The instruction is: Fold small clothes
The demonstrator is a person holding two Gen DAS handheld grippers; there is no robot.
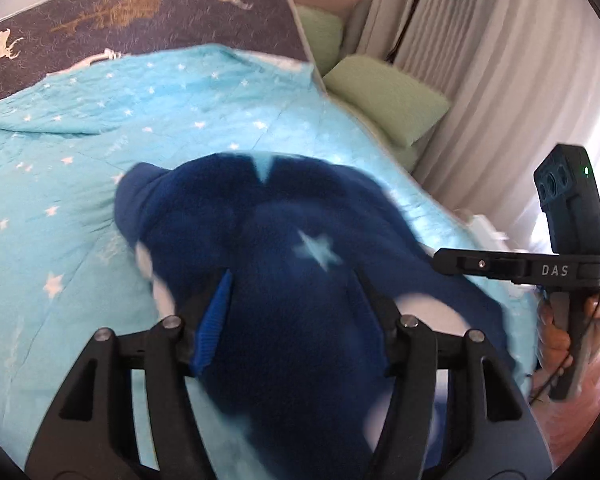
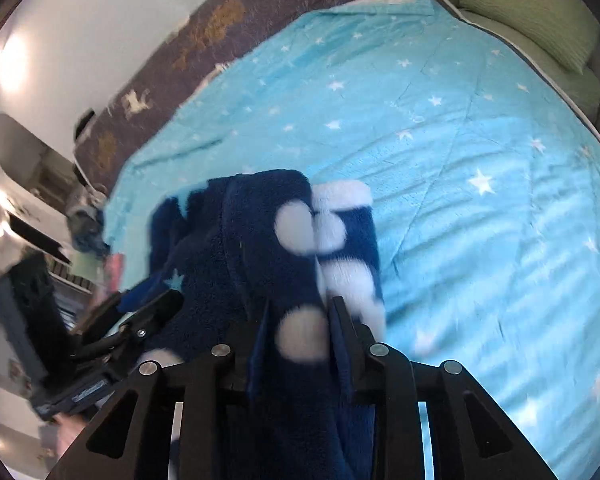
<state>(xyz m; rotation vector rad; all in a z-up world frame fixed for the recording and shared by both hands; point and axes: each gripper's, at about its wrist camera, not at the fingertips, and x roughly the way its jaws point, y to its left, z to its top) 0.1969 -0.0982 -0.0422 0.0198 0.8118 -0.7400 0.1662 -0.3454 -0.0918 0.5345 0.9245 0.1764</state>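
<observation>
Fleece garment [image 1: 284,264], navy with pale stars and spots, hangs above the bed [image 1: 100,152]; left gripper [image 1: 292,280] half-open around it, right gripper [image 2: 300,312] narrowly clamps it.

Bed [image 1: 100,152] covered by turquoise star-print quilt [image 2: 460,160]. Dark deer-patterned blanket [image 1: 140,12] at far edge. Green cushions [image 1: 384,96] alongside. Pale pleated curtains [image 1: 480,60], daylight behind. White wall [image 2: 100,20].
</observation>
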